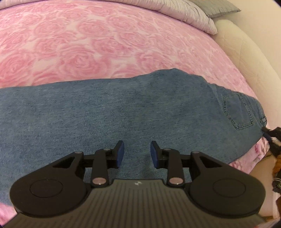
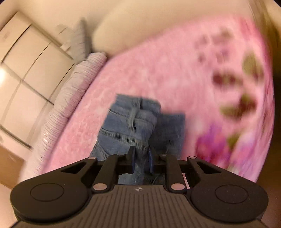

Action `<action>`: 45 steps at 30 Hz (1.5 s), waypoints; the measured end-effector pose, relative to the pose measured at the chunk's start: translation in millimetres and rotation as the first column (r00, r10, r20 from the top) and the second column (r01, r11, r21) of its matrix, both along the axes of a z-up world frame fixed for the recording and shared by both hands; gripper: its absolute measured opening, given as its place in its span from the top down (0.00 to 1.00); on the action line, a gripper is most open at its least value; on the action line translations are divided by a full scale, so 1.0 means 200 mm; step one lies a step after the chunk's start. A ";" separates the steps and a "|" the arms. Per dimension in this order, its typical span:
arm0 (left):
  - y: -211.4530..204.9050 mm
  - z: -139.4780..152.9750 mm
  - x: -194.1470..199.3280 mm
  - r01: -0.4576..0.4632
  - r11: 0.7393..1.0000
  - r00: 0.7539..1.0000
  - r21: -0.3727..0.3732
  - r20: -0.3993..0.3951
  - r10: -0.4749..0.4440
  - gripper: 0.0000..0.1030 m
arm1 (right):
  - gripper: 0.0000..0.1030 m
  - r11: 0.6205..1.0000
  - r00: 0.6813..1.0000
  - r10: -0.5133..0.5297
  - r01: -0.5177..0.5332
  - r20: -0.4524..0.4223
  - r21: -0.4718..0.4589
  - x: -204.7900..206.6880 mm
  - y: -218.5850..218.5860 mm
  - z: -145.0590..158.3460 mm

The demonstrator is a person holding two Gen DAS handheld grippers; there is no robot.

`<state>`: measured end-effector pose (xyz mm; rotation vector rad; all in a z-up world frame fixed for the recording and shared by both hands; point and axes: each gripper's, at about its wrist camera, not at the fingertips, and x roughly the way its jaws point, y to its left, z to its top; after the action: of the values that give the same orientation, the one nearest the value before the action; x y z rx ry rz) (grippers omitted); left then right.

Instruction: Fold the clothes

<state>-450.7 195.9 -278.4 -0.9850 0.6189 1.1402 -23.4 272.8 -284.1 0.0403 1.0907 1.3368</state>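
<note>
1. Jeans (image 1: 123, 112) lie flat across the pink rose-pattern bedspread (image 1: 87, 43), legs stacked lengthwise; a back pocket (image 1: 237, 112) faces up at the waist end, on the right of the left-wrist view.
2. Left gripper (image 1: 137, 154) hovers over the mid-leg denim w/ its blue pads (image 1: 120, 152) spread apart, nothing between them. Can't tell if the tips touch the cloth.
3. Right gripper (image 2: 141, 157) has its pads nearly pressed together, pinching a bunch of denim at the waist end. In the right-wrist view the waistband and seams hang bunched just ahead of the tips, lifted off the bed. View is motion-blurred, so exact grab point is unclear.
4. In the left-wrist view the right gripper's tip shows at the far right edge, at the waistband corner, which matches the pinch.
5. Step in hand, as I judge it: start of the crosswise fold, waist end picked up while the leg part lies flat. No crosswise fold visible yet, so task is early-to-mid.
6. Next move prob calls for: carry the waist end over toward the hems, keep it taut so layers don't slide. Left gripper could press or pinch mid-leg to hold the fold line.
7. Risk: one-corner pinch lets the other waist side sag, giving a skewed fold.
8. Striped pillow (image 1: 184, 12) and beige headboard (image 1: 245, 52) sit well apart from the jeans, out of the way.
</note>
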 end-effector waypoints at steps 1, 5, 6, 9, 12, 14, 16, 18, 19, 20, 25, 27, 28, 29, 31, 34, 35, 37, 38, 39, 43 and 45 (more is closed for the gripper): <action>0.01 -0.01 0.01 0.004 1.000 1.000 -0.007 -0.008 -0.004 0.74 | 0.80 1.000 0.999 -0.021 0.021 0.037 -0.007 0.01 -0.02 0.01; 0.02 -0.04 0.01 0.011 1.000 1.000 -0.018 -0.024 -0.011 0.73 | 0.79 0.992 0.994 -0.045 0.034 -0.098 -0.119 0.14 -0.03 -0.12; 0.03 -0.04 0.02 0.014 1.000 1.000 -0.017 -0.026 -0.014 0.73 | 0.78 0.996 0.987 -0.031 0.017 -0.159 -0.089 0.16 -0.04 -0.13; 0.03 -0.04 0.02 0.017 1.000 0.999 -0.018 -0.027 -0.018 0.73 | 0.54 0.999 0.962 -0.038 0.032 -0.270 -0.026 0.19 -0.08 -0.13; 0.03 -0.04 0.02 0.013 1.000 1.000 -0.023 -0.024 -0.014 0.73 | 0.50 0.998 0.928 -0.064 0.060 -0.367 -0.021 0.23 -0.07 -0.18; 0.03 -0.04 0.02 0.009 1.000 1.000 -0.025 -0.022 -0.009 0.73 | 0.50 0.998 0.916 -0.066 0.057 -0.396 -0.035 0.24 -0.05 -0.22; 0.04 -0.04 0.01 0.006 1.000 1.000 -0.026 -0.019 -0.007 0.73 | 0.65 0.999 0.908 -0.048 0.040 -0.417 -0.028 0.25 -0.02 -0.26; 0.03 -0.05 0.01 0.006 1.000 1.000 -0.026 -0.018 -0.006 0.73 | 0.69 1.000 0.894 -0.013 0.009 -0.447 -0.011 0.24 -0.01 -0.28; 0.03 -0.05 0.01 0.006 1.000 1.000 -0.025 -0.018 -0.007 0.73 | 0.69 1.000 0.889 -0.011 0.004 -0.458 -0.015 0.23 0.01 -0.31; 0.03 -0.05 0.01 0.007 1.000 1.000 -0.025 -0.018 -0.007 0.73 | 0.69 1.000 0.883 -0.009 0.000 -0.469 -0.019 0.23 0.04 -0.33; 0.05 -0.06 0.01 0.015 1.000 1.000 -0.027 -0.017 -0.015 0.73 | 0.83 1.000 0.897 0.014 -0.014 -0.441 0.002 0.19 0.13 -0.34; 0.05 -0.06 0.01 0.018 0.999 1.000 -0.028 -0.016 -0.018 0.73 | 0.91 0.999 0.928 0.050 -0.043 -0.368 0.028 0.17 0.12 -0.27; 0.05 -0.06 0.01 0.019 0.999 1.000 -0.028 -0.016 -0.020 0.73 | 0.92 0.997 0.943 0.071 -0.061 -0.325 0.041 0.15 0.11 -0.23; 0.06 -0.06 0.01 0.021 0.999 1.000 -0.028 -0.015 -0.021 0.73 | 0.92 0.995 0.956 0.092 -0.081 -0.280 0.054 0.14 0.09 -0.18; 0.06 -0.06 0.01 0.024 0.999 1.000 -0.029 -0.014 -0.025 0.73 | 0.93 0.990 0.973 0.133 -0.121 -0.189 0.076 0.12 0.07 -0.10; 0.07 -0.07 0.01 0.027 0.999 1.000 -0.029 -0.014 -0.028 0.73 | 0.93 0.992 0.989 0.124 -0.123 -0.079 0.011 0.09 0.04 -0.09; 0.08 -0.07 0.01 0.029 0.999 0.999 -0.028 -0.014 -0.030 0.72 | 0.94 0.993 0.992 0.114 -0.116 -0.049 -0.033 0.08 0.06 -0.13; 0.08 -0.07 0.00 0.037 0.999 0.999 -0.029 -0.014 -0.037 0.72 | 0.93 0.992 0.993 0.102 -0.106 -0.055 -0.075 0.09 0.07 -0.22; 0.09 -0.06 0.00 0.045 0.999 0.999 -0.030 -0.015 -0.045 0.72 | 0.93 0.992 0.993 0.098 -0.102 -0.062 -0.080 0.09 0.07 -0.24; 0.09 -0.06 0.00 0.054 0.998 0.998 -0.030 -0.016 -0.055 0.72 | 0.90 0.992 0.994 0.096 -0.100 -0.048 -0.073 0.09 0.07 -0.22; 0.06 -0.02 -0.02 0.081 0.996 0.997 -0.049 -0.015 -0.081 0.72 | 0.70 0.996 0.995 0.065 -0.061 0.077 -0.062 0.05 0.04 -0.12; 0.04 0.01 -0.03 0.103 0.993 0.995 -0.055 -0.006 -0.104 0.72 | 0.60 0.998 0.985 -0.008 0.018 0.173 -0.055 0.04 -0.02 -0.04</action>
<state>-457.6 203.1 -275.6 -0.9829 0.7035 1.0412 -15.7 268.6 -292.6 -0.1080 0.9787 1.2728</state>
